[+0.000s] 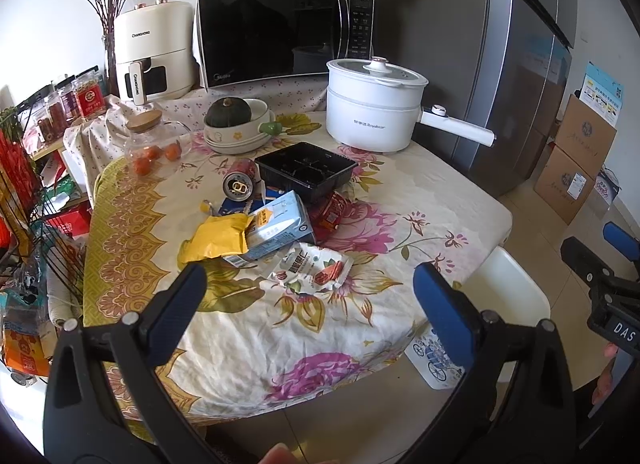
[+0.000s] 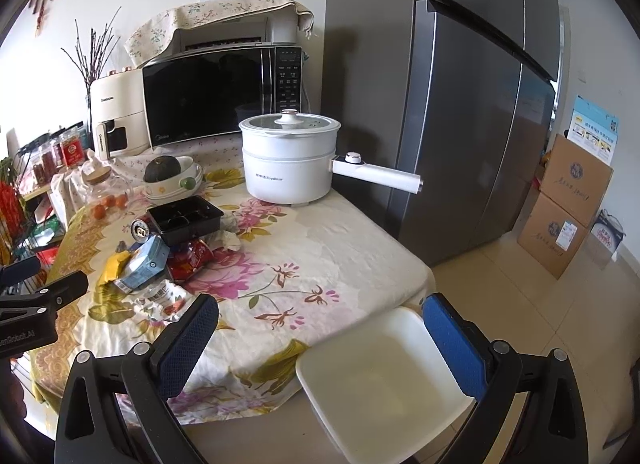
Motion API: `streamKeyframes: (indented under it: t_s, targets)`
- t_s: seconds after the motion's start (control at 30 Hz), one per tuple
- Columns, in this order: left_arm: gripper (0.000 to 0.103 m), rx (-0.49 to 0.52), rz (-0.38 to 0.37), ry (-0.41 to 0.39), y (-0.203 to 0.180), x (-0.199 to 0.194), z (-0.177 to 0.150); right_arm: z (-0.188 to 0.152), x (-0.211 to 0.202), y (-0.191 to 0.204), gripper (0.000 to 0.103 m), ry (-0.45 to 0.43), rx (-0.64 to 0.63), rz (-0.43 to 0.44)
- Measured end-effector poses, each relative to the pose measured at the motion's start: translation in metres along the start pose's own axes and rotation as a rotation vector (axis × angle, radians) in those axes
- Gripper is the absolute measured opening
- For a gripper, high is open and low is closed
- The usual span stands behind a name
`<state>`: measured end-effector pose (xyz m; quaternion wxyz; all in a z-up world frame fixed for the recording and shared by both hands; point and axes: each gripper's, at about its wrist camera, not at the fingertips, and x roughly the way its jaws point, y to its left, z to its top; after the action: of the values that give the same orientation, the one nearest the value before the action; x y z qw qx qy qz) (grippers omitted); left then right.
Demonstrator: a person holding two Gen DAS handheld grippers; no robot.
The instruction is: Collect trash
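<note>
Across the middle left of the left wrist view, the trash sits in one loose heap on the surface (image 1: pixel 400 200), which wears a floral cloth. The white snack wrapper (image 1: pixel 310 270) lies nearest, thin and crinkly; it should weigh almost nothing and fold under any pinch, so a raised edge looks like the best hold. Behind it the yellow bag (image 1: pixel 218 238) is soft and crumpled, overlapping the pale blue carton (image 1: pixel 280 230), which seems light but stiffer and could be taken across its narrow sides. The red can (image 1: pixel 240 180) lies on its side, smooth and likely to roll or slip. The black plastic tray (image 1: pixel 306 172) rests on other scraps, rigid yet flimsy; its rim is the obvious grip. A red packet (image 1: pixel 330 212) peeks out beneath it.

The left tongs (image 1: pixel 310 288) and the right tongs (image 2: pixel 320 324) both stand wide apart, holding nothing.

A white bin (image 2: pixel 384 376) stands just beside the near corner, lower right in the right wrist view. Farther back are a white pot (image 1: pixel 374 104), a microwave (image 1: pixel 280 32) and a grey fridge (image 2: pixel 460 104); the floor is pale tile.
</note>
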<state>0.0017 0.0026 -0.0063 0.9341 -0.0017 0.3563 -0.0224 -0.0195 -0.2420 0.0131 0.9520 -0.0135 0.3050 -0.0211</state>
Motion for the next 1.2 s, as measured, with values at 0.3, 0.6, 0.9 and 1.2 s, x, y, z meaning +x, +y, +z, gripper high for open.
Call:
streamKeyframes:
  t_s: [0.3, 0.6, 0.9, 1.2]
  targets:
    - [0.102, -0.002, 0.0, 0.004, -0.002, 0.001, 0.0, -0.001, -0.001, 0.001, 0.103, 0.003, -0.002, 0.003]
    - [0.102, -0.002, -0.001, 0.002, -0.004, 0.001, 0.001, -0.001, 0.0, 0.001, 0.103, 0.002, -0.003, 0.004]
    - [0.102, -0.006, -0.003, 0.003, -0.002, 0.0, 0.0, -0.002, 0.0, 0.0, 0.103, 0.002, -0.003, 0.003]
    - [0.102, -0.007, -0.004, 0.004, -0.001, 0.0, 0.0, -0.002, 0.0, 0.0, 0.103, 0.001, -0.004, 0.003]
